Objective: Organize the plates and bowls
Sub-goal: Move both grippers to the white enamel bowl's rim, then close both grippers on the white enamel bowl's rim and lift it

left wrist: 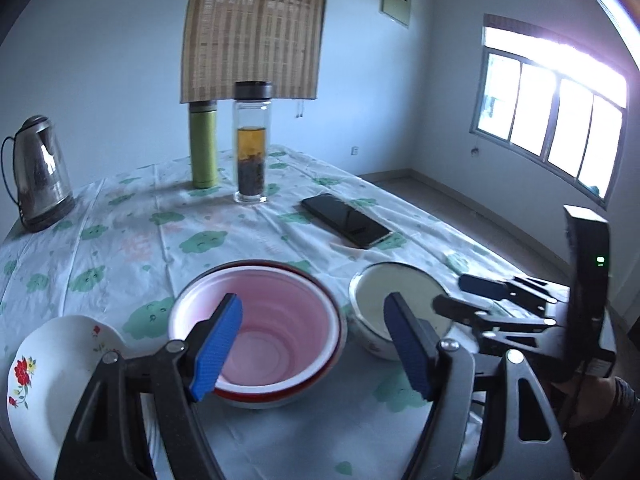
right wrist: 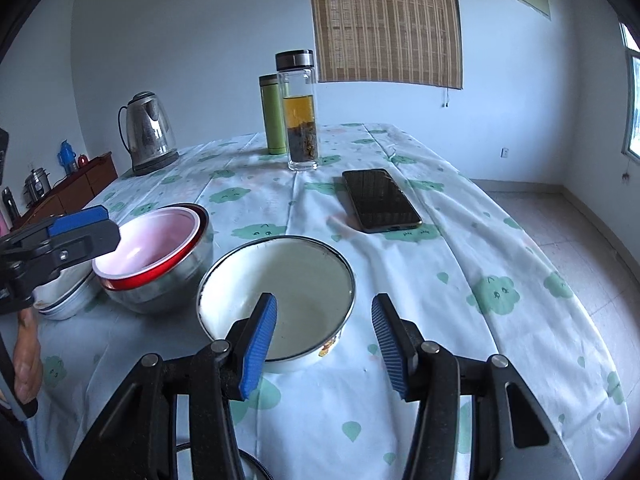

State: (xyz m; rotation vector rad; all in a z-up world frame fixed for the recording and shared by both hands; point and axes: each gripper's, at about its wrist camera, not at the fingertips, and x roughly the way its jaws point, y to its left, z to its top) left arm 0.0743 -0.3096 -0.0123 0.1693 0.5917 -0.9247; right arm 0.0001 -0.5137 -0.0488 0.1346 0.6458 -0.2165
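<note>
A red bowl with a pink inside [left wrist: 256,328] [right wrist: 152,248] sits nested in a steel bowl [right wrist: 168,284]. Over its near rim my left gripper [left wrist: 314,312] [right wrist: 86,232] hovers open, holding nothing. To its right stands a white enamel bowl [left wrist: 396,292] [right wrist: 296,284]. My right gripper [right wrist: 326,320] [left wrist: 468,296] is open at that bowl's near right rim, its left pad [right wrist: 260,344] over the inside and the other outside; neither pad presses on it. White flowered plates [left wrist: 52,380] [right wrist: 68,300] lie stacked at the far left.
Behind the bowls a black phone [right wrist: 380,200] lies on the cloud-print tablecloth [right wrist: 460,300]. Further back stand a glass tea bottle [right wrist: 300,120], a green flask [right wrist: 273,114] and a steel kettle [right wrist: 148,134]. The table drops off to the floor at the right.
</note>
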